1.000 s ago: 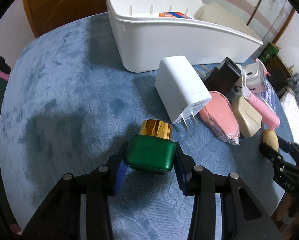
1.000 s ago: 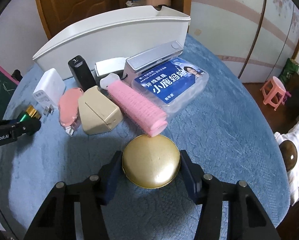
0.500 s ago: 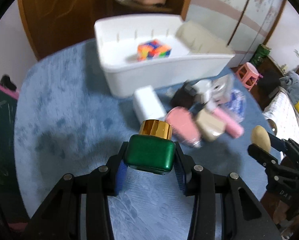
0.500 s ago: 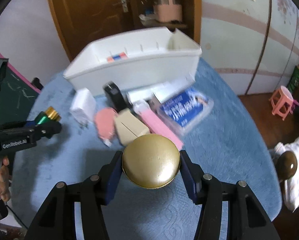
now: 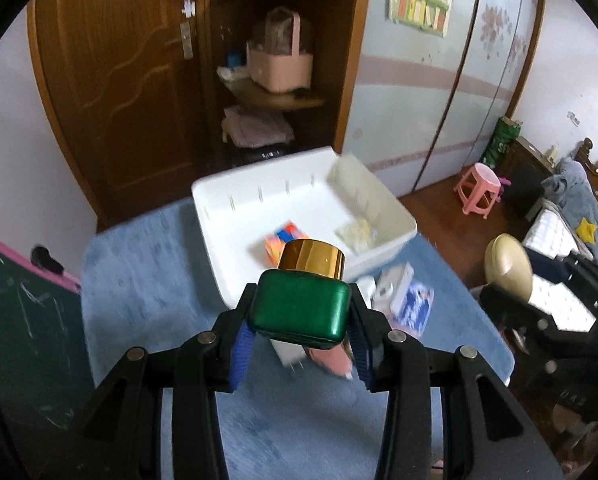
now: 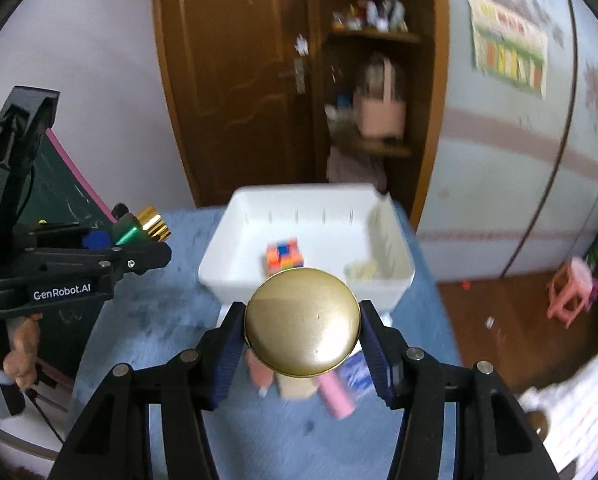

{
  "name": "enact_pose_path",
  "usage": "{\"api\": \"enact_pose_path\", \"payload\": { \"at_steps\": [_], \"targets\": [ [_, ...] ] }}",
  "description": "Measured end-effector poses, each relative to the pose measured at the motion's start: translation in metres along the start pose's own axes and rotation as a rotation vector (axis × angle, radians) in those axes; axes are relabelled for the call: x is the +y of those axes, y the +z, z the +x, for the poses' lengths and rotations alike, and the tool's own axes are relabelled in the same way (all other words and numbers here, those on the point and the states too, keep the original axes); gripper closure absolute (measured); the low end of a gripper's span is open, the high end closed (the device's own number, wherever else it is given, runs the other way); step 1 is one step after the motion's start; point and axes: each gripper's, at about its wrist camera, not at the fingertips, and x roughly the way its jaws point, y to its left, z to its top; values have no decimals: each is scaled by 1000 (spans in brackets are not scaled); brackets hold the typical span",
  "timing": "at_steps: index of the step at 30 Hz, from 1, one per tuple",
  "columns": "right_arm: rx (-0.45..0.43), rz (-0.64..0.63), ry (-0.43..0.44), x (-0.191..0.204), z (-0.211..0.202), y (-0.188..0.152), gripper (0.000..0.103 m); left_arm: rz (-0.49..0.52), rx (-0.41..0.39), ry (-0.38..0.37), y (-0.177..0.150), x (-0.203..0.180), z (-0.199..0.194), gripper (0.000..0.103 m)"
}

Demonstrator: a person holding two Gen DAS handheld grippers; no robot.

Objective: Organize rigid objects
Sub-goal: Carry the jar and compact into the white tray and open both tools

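My left gripper (image 5: 301,330) is shut on a green bottle with a gold cap (image 5: 302,304) and holds it high above the blue table. My right gripper (image 6: 302,340) is shut on a round gold compact (image 6: 302,322), also raised. Both sit in front of and above the white bin (image 5: 235,248), which holds a multicoloured cube (image 5: 285,240) and a pale object (image 5: 357,232). The bin (image 6: 227,256) and cube (image 6: 285,256) show in the right wrist view too. The left gripper with the bottle (image 6: 133,230) shows at the left there; the compact (image 5: 507,270) shows at the right of the left wrist view.
Loose items lie on the blue tablecloth (image 5: 139,280) below the grippers: a blue-labelled clear box (image 5: 415,306), a pink roller (image 6: 337,398), a beige case (image 6: 295,388). A chalkboard (image 5: 15,320) stands at the left. A pink stool (image 5: 481,192) is on the floor beyond the table.
Both grippers have risen well above the table with their objects and the view now looks down into the bin. The loose items have dropped below the fingers.
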Motion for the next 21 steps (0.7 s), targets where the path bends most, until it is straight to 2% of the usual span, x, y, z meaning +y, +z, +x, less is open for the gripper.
{"api": "enact_pose_path", "payload": {
  "at_steps": [6,12,16,21],
  "targets": [
    [-42,-57,-23,-20,5,70,47,-17,-6,45,42,16,-1,58],
    [-50,-68,-32,-39,33,120,47,-59,-22,92,80,29,20,58],
    [-40,-69,-41,-50,67,148,47,-101,-23,119,102,38,48,58],
    [20,-48,-37,-63,129,169,47,-156,13,162,114,50,99,58]
  ]
}}
